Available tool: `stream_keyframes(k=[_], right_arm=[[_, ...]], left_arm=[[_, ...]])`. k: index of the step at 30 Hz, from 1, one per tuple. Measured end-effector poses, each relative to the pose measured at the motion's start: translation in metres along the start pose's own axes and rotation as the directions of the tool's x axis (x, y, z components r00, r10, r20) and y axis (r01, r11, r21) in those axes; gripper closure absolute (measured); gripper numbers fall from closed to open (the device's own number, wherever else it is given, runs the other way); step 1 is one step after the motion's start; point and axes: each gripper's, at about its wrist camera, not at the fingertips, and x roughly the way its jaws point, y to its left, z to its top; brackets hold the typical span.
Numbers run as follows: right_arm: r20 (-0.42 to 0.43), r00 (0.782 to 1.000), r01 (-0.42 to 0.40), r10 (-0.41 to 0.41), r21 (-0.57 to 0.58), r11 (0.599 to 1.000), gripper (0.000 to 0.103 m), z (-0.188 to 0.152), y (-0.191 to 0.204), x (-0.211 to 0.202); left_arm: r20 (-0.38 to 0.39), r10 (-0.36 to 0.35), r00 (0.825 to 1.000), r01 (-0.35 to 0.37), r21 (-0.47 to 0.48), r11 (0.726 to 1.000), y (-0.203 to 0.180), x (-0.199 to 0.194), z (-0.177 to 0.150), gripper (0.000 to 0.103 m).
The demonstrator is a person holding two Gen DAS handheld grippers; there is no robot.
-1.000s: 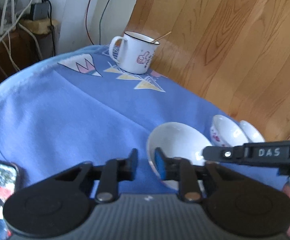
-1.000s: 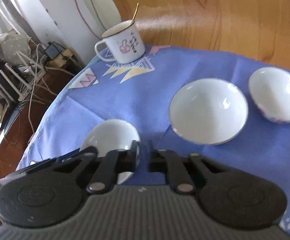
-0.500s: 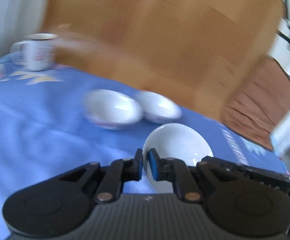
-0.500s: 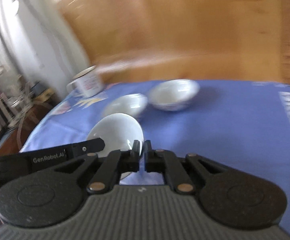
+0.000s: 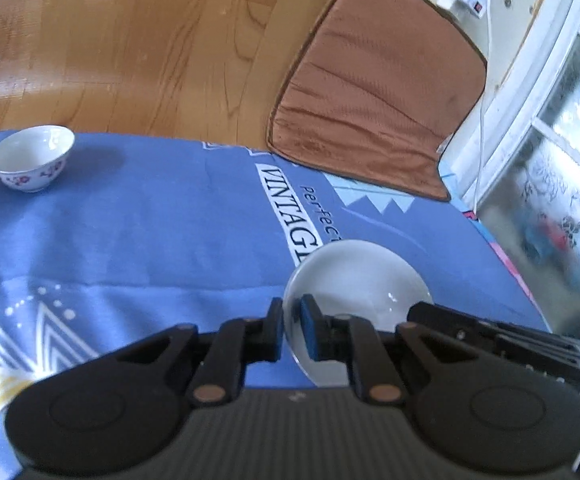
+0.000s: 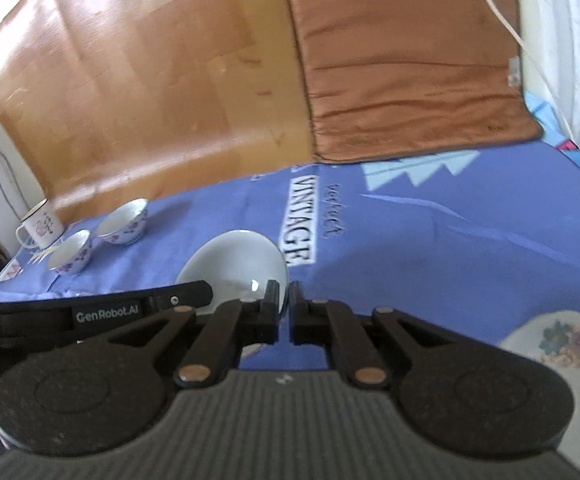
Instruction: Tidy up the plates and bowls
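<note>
Two grippers, one white bowl (image 5: 364, 276) carried between them; sorting judged early, nothing yet stacked. Left wrist view: left gripper (image 5: 291, 330) clamped on the near rim of the white bowl, wall pinched between nearly closed jaws; floral bowl (image 5: 32, 163) far ahead to the left, on the blue cloth (image 5: 150, 232). Right wrist view: right gripper (image 6: 284, 310) clamped on the same bowl's opposite rim; two floral bowls and mug (image 6: 40, 224) well ahead-left; floral plate (image 6: 562, 344) just right of the jaws.

Lived-in home room, blue printed tablecloth (image 5: 138, 236), brown seat cushion (image 5: 378, 92) at one o'clock, wooden floor (image 6: 138, 92), enamel mug (image 6: 40, 224) at nine o'clock
</note>
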Motion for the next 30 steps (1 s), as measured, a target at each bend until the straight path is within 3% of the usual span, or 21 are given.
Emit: stream_keyframes(k=[6, 17, 19, 20, 26, 30], right_arm=[[-0.021, 1.0, -0.011, 0.011, 0.013, 1.0, 0.096, -0.004, -0.008, 0.012], [0.003, 1.0, 0.009, -0.009, 0.024, 1.0, 0.087, -0.012, -0.008, 0.01], [0.038, 0.999, 0.012, -0.013, 0.024, 1.0, 0.065, -0.013, -0.008, 0.007], [0.073, 0.997, 0.019, -0.02, 0.015, 1.0, 0.061, -0.014, -0.005, 0.002], [0.203, 0.978, 0.057, -0.048, -0.038, 0.998, 0.059, -0.027, 0.008, -0.015], [0.325, 0.943, 0.081, -0.066, -0.033, 0.996, 0.054, -0.045, 0.018, -0.03]], left_arm=[[-0.045, 0.022, 0.999, -0.023, -0.023, 0.999, 0.003, 0.014, 0.0, 0.092], [-0.013, 0.036, 0.999, -0.035, 0.005, 0.999, 0.0, 0.012, 0.001, 0.089], [0.014, 0.04, 0.999, -0.04, 0.017, 0.999, -0.001, 0.005, 0.001, 0.087], [0.033, 0.043, 0.999, -0.044, 0.025, 0.999, -0.002, 0.0, 0.0, 0.085], [0.171, 0.065, 0.983, -0.083, 0.102, 0.991, -0.009, -0.028, -0.013, 0.08], [0.254, 0.07, 0.965, -0.11, 0.148, 0.983, -0.004, -0.043, -0.028, 0.075]])
